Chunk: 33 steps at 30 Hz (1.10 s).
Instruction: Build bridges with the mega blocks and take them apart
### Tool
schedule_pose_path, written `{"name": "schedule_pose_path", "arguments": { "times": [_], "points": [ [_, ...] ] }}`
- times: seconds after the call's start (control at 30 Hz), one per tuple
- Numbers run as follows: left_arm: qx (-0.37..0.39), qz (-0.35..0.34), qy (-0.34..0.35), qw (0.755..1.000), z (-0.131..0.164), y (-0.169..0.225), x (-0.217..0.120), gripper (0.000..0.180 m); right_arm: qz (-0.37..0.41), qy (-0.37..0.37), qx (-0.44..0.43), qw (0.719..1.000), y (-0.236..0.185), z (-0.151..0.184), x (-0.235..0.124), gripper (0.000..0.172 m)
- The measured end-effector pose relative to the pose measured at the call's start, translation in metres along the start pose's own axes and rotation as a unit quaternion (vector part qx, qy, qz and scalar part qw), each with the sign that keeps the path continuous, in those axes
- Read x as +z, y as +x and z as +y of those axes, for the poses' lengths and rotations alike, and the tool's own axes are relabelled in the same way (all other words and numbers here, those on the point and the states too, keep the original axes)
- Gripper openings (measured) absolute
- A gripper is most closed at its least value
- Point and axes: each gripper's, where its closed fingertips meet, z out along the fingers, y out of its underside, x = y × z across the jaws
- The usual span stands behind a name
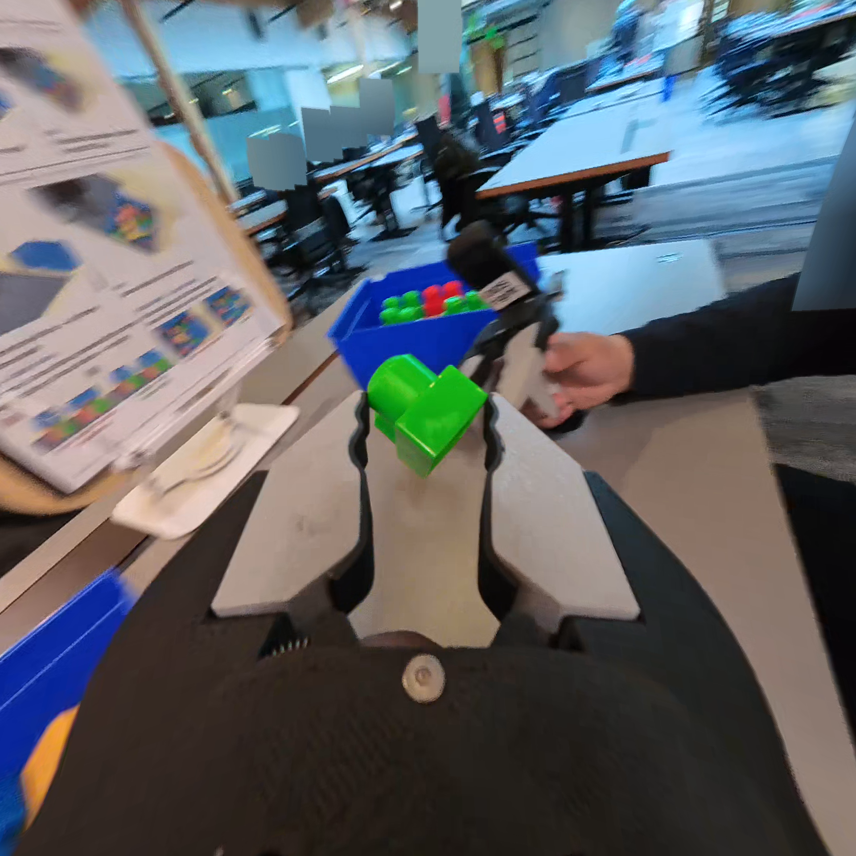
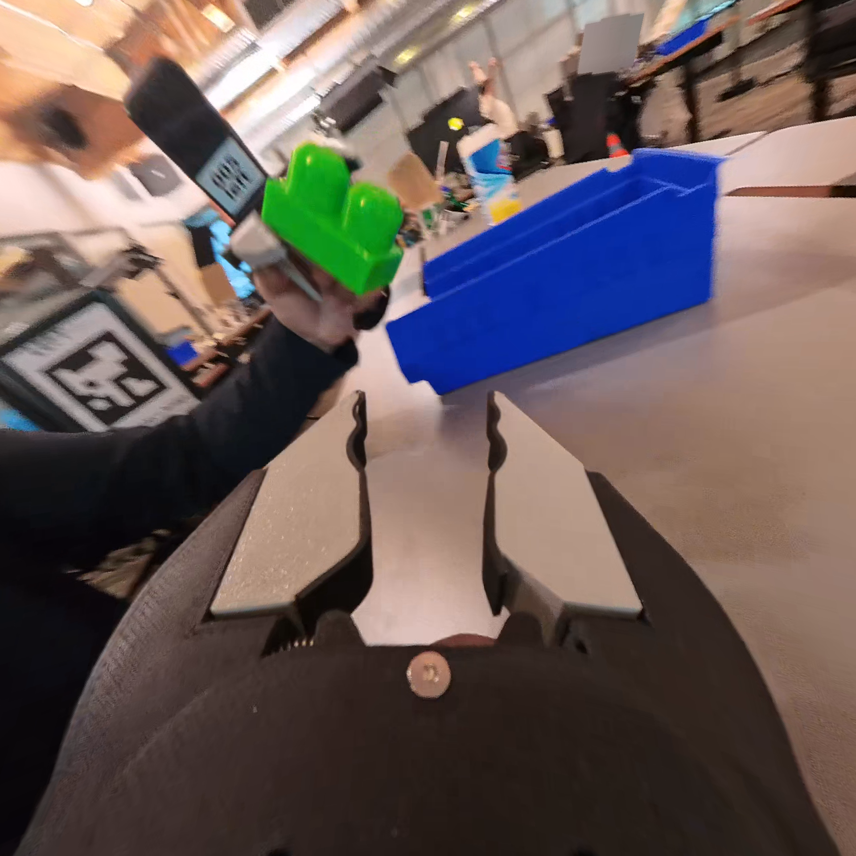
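Left tongs (image 1: 424, 407) grip a green block (image 1: 428, 412) clear above the desk (image 1: 648, 463), both pads pressed on its sides, studs tilted left. Right tongs (image 2: 424, 417) stand partly open, bare, over the desk. Blue bin (image 1: 417, 343) beyond holds green and red blocks (image 1: 431, 301); second blue bin (image 2: 579, 287) lies near the right tongs.

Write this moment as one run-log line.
left claw: grips green block, lifted | right claw: open, bare, above table | blue bin: green, red blocks
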Motion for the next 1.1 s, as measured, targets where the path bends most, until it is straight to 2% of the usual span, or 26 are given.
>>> {"name": "schedule_pose_path", "arguments": {
  "times": [0.17,0.23,0.33,0.47,0.6,0.73,0.87,0.97,1.03,1.1],
  "points": [
    [-0.005,0.092,0.056,0.994,-0.006,0.049,0.027,0.048,-0.111,0.023,0.047,0.992,-0.030,-0.007,-0.002,0.051],
    [-0.023,0.109,0.089,0.990,-0.011,0.054,0.028,0.047,-0.134,0.015,0.044,0.990,-0.038,-0.003,-0.002,0.047],
    [-0.032,0.108,0.090,0.990,-0.008,0.052,0.030,0.047,-0.185,0.014,0.047,0.981,-0.055,-0.003,-0.002,0.049],
    [-0.042,0.131,0.094,0.986,-0.007,0.059,0.031,0.047,-0.188,0.015,0.043,0.981,-0.058,-0.001,0.003,0.049],
    [-0.053,0.149,0.099,0.982,-0.006,0.066,0.037,0.047,-0.219,0.017,0.041,0.975,-0.068,0.002,0.005,0.037],
    [-0.065,0.163,0.115,0.978,-0.009,0.069,0.036,0.047,-0.227,0.019,0.033,0.973,-0.071,0.002,0.002,0.034],
    [-0.067,0.142,0.110,0.981,-0.006,0.060,0.036,0.046,-0.198,0.033,0.011,0.980,-0.064,-0.005,-0.002,0.033],
    [-0.071,0.123,0.094,0.985,0.001,0.051,0.035,0.039,-0.163,0.039,-0.003,0.986,-0.054,-0.009,-0.004,0.031],
    [-0.064,0.096,0.068,0.991,0.010,0.042,0.037,0.038,-0.126,0.030,-0.013,0.991,-0.043,-0.008,-0.003,0.031],
    [-0.043,0.048,0.038,0.997,0.015,0.025,0.031,0.046,-0.045,0.012,-0.031,0.998,-0.019,-0.004,-0.003,0.032]
  ]
}}
